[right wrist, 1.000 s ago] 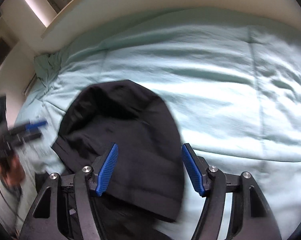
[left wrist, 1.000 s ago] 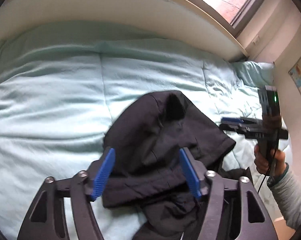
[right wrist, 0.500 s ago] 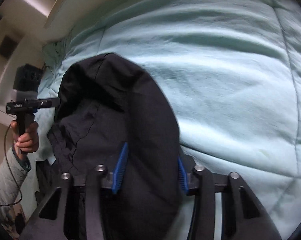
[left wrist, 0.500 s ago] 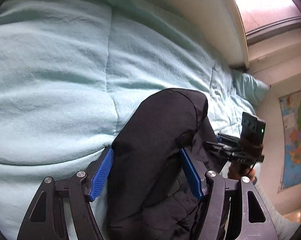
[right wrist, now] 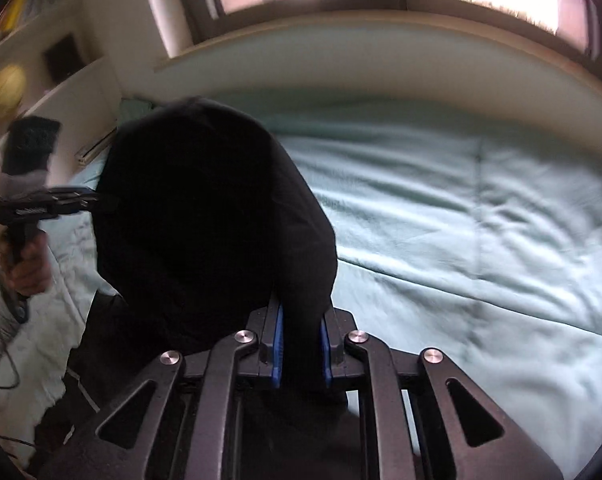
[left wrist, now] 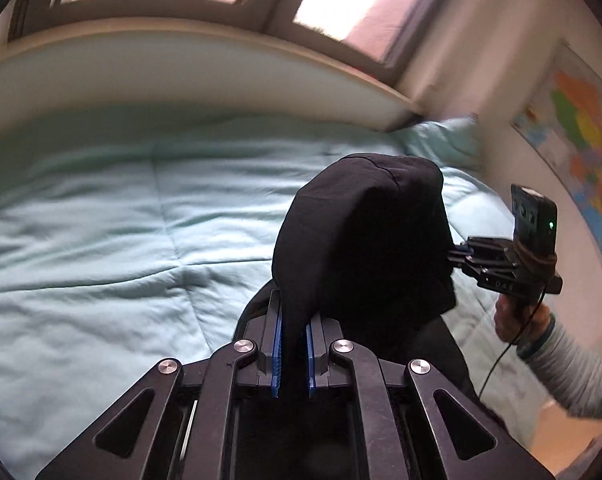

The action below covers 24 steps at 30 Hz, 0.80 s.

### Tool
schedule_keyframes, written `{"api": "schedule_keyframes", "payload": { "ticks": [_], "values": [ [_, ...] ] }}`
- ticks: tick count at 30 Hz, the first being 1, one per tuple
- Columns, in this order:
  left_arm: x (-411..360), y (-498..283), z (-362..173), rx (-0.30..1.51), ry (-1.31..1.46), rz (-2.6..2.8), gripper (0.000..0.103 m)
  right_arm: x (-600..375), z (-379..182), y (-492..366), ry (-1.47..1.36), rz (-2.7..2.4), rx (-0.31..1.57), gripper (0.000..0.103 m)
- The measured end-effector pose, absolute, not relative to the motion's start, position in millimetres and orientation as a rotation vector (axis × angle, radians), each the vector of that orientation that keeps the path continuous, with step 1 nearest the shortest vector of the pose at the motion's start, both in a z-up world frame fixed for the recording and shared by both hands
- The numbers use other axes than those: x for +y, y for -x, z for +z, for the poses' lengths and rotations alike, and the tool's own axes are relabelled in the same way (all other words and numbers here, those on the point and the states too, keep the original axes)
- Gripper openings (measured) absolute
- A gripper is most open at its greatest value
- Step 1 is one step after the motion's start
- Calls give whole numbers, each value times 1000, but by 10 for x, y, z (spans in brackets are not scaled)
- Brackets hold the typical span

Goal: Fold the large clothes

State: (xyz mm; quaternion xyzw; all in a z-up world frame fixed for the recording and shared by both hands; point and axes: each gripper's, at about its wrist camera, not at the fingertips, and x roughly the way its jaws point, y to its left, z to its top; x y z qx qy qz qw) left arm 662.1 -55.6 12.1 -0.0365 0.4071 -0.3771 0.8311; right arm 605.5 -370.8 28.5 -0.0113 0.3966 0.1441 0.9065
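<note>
A black garment (left wrist: 361, 236) hangs bunched between both grippers, lifted above the pale green bedspread (left wrist: 121, 232). My left gripper (left wrist: 293, 356) is shut on a fold of the black garment, its blue pads pressing the cloth. My right gripper (right wrist: 301, 354) is shut on another fold of the garment (right wrist: 205, 216). In the left wrist view the right gripper (left wrist: 457, 252) shows at the right, its tips pinching the cloth. In the right wrist view the left gripper (right wrist: 105, 202) shows at the left, tips at the cloth's edge. The garment's lower part trails down out of sight.
The bedspread (right wrist: 461, 224) covers a wide bed with a pale headboard (left wrist: 181, 68) under windows. A pillow (left wrist: 441, 140) lies at the bed's right corner. A coloured map (left wrist: 581, 128) hangs on the right wall. Shelves (right wrist: 41, 80) with a yellow ball stand at the left.
Both grippers have shut on the black garment and lifted it off the bedspread. The views have tilted up, showing the headboard and windows.
</note>
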Motion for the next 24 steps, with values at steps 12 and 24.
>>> {"api": "schedule_keyframes", "payload": {
  "ticks": [12, 24],
  "values": [
    [-505, -4564, -322, 1043, -100, -682, 9, -3538, 462, -4071, 23, 192, 837, 17],
    [-74, -4464, 199, 954, 76, -651, 10, -3515, 433, -3859, -68, 209, 961, 49]
  ]
}}
